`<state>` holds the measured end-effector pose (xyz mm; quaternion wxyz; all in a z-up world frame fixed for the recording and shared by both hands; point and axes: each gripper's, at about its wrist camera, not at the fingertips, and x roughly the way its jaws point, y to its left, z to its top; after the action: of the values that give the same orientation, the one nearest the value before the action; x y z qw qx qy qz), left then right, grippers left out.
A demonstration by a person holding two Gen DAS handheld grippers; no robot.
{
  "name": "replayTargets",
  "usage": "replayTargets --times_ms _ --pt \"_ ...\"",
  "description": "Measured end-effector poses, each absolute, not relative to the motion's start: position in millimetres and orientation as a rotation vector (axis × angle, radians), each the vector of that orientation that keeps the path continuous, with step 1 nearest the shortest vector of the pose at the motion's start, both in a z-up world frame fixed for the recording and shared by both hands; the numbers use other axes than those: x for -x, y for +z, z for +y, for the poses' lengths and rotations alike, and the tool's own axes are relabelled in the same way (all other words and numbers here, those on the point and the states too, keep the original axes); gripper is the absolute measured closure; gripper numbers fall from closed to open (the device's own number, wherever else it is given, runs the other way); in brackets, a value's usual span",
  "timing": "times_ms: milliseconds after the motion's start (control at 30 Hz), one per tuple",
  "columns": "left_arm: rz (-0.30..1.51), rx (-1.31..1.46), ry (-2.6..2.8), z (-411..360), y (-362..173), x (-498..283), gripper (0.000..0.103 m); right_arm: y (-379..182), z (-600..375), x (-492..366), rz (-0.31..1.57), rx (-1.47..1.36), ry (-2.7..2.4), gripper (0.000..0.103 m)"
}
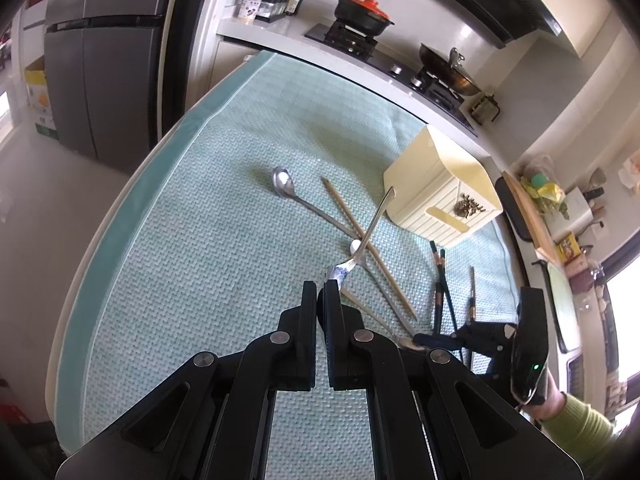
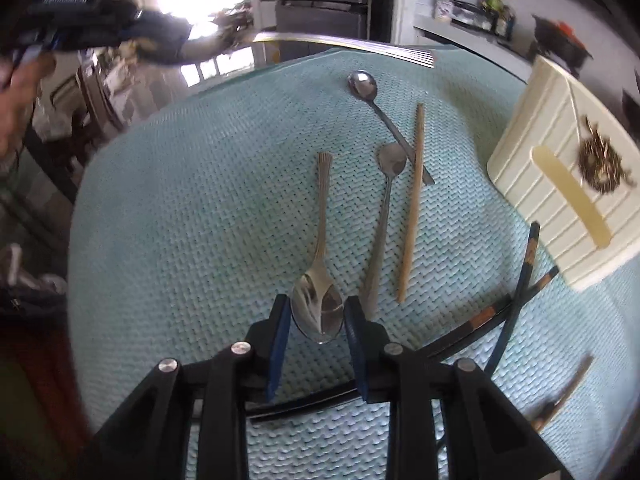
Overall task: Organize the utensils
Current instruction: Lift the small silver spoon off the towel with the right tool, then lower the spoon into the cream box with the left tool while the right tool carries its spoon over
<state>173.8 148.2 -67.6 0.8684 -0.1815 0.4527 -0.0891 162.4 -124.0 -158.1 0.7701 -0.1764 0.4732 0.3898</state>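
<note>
Right gripper (image 2: 314,320) at the bottom of the right wrist frame, jaws part-open and straddling the bowl of a wide spoon (image 2: 319,312), handle running up the middle of the frame; pads close on either side, contact hard to confirm through the motion blur, so probably not yet a firm pinch. Risk here: squeezing on the rounded bowl, spoon squirting out or tipping off one pad. Left gripper (image 1: 320,292) in the lower middle of its own frame, clamped shut on the end of a fork (image 1: 370,228), shaft angling up to the right above the pile. Thin grip at the very tip, easy to swivel or drop onto the crossed pieces below. Further up, slim spoon (image 2: 386,216), wooden chopstick (image 2: 412,200), long spoon (image 2: 362,84) flat on the teal mat (image 2: 200,200); dark chopsticks (image 2: 520,280) lower right. Cream holder (image 2: 560,184) lying at the right edge, mouth not visible from here.
</note>
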Motion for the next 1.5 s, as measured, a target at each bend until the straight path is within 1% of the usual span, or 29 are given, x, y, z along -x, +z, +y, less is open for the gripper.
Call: replayTargets --times_ms 133,400,433,533,600,733,933,1300,1500 --pt "0.943 0.378 -0.184 148.8 -66.7 -174.0 0.102 -148.5 -140.3 -164.8 1.018 0.225 0.818 0.075" --pt "0.945 0.381 -0.182 148.6 -66.9 -172.7 0.102 -123.4 -139.4 -151.7 0.938 0.266 0.8 0.076" --pt "0.946 0.382 -0.182 149.3 -67.6 -171.9 0.102 -120.4 -137.8 -150.6 0.939 0.264 0.806 0.081" --pt "0.946 0.387 -0.183 149.9 -68.0 -170.6 0.101 -121.3 -128.5 -155.1 0.964 0.268 0.806 0.088" --pt "0.942 0.386 -0.183 149.6 -66.2 -169.7 0.101 -124.7 -124.6 -159.3 0.98 0.247 0.802 0.09" --pt "0.932 0.377 -0.183 151.1 -61.7 -166.7 0.101 -122.4 -129.3 -161.0 0.986 0.144 0.807 0.096" --pt "0.92 0.37 -0.183 152.3 -55.3 -166.2 0.101 -102.5 -138.6 -162.6 0.919 0.081 0.796 0.1" --pt "0.925 0.344 -0.166 152.2 -37.8 -168.7 0.101 -52.7 -148.1 -169.9 0.836 -0.024 0.822 0.101" --pt "0.921 0.31 -0.196 145.4 -16.9 -175.2 0.101 -26.6 -156.4 -167.8 0.793 -0.053 0.829 0.101"
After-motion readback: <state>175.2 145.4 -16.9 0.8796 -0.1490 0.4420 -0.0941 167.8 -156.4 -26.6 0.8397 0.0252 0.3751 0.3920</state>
